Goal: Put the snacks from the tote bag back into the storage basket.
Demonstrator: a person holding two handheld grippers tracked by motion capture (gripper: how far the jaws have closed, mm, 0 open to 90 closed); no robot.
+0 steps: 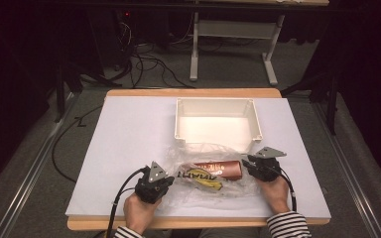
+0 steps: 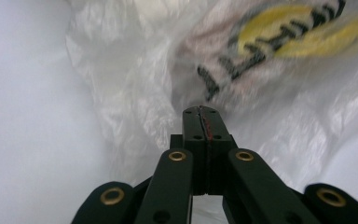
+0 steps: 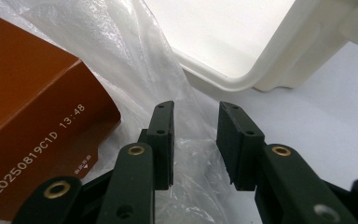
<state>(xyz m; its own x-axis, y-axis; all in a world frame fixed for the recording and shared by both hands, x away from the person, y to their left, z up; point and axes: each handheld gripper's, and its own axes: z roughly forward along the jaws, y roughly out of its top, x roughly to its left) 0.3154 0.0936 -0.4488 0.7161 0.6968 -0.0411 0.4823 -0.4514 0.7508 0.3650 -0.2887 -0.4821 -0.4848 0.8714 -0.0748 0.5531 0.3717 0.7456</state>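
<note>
floor (image 1: 228, 74): grey carpet | cables (image 1: 144, 64) | white-legged bench (image 1: 233, 29) | dark room

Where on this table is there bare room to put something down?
Free: the white table left of the white bin, and the strip right of it. Crowded: the near middle, where the plastic bag with the brown box lies between left gripper and right gripper.
</note>
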